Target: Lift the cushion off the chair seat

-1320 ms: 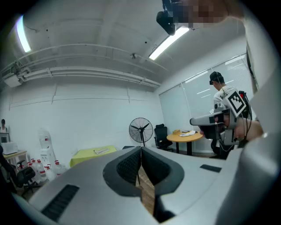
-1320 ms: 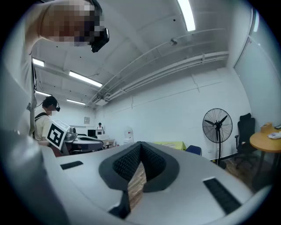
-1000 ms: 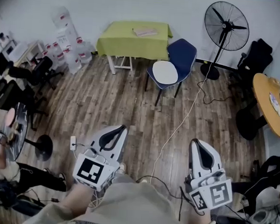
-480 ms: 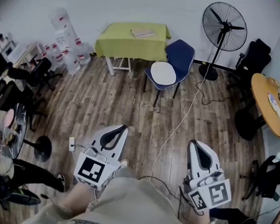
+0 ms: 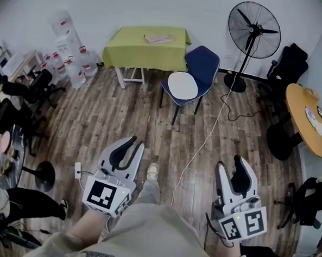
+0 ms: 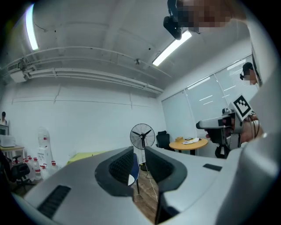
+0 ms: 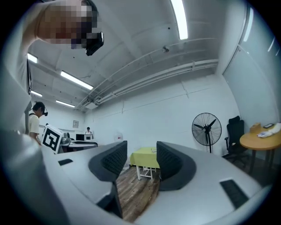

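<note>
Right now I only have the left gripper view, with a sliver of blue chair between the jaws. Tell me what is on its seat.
Observer: A white oval cushion lies on the seat of the blue chair.
Operator: Report the right gripper.
Observer: The right gripper is empty; its jaws have just been opening and frame the green table, not the chair.
Operator: Trace the cable I glimpse on the floor.
Observer: The white cable runs from near the pedestal fan, past the chair, toward the person's shoe.
</note>
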### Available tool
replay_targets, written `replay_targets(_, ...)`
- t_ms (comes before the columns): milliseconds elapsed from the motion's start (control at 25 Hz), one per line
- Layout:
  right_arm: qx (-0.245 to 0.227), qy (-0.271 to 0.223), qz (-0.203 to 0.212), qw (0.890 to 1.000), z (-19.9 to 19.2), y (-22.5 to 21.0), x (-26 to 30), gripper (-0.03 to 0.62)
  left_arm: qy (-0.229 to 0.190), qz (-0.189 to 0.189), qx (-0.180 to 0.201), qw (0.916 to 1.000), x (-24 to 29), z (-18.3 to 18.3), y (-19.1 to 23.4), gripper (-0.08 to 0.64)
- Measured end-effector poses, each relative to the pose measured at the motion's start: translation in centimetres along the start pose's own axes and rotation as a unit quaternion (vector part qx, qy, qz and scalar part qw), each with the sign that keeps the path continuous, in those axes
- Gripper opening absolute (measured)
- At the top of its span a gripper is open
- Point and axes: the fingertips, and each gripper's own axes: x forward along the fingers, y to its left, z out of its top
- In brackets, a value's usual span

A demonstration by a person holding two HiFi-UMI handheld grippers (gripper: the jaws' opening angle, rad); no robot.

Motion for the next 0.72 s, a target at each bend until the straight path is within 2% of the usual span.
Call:
replay_targets(80, 0.003, 0.004, -0.007, 1.000, -0.5, -0.6, 1.3, 0.216, -0.001, -0.005, 0.001, 1.0000, 1.4, -0.5, 1.1, 0.165)
replay_targets(120, -0.001, 0.008, -0.010, 1.000, -0.8, -0.9, 2.0, 0.218, 0.001, -0.008, 0.000, 1.0000, 2.1, -0.7, 1.7, 0.173)
replay_targets(360, -0.001, 0.031, -0.020, 0.999, -2.3, -2.6, 7.7, 0.218, 0.019, -0.022, -0.006, 0.9996, 7.2, -2.0, 5.2, 0.173)
replay_targets(720, -0.019, 0.064, -0.035, 0.997, -2.8, -5.5, 18.9, 0.218, 0.038, -0.030, -0.007, 0.9988, 16.6, -3.9, 13.0, 0.178)
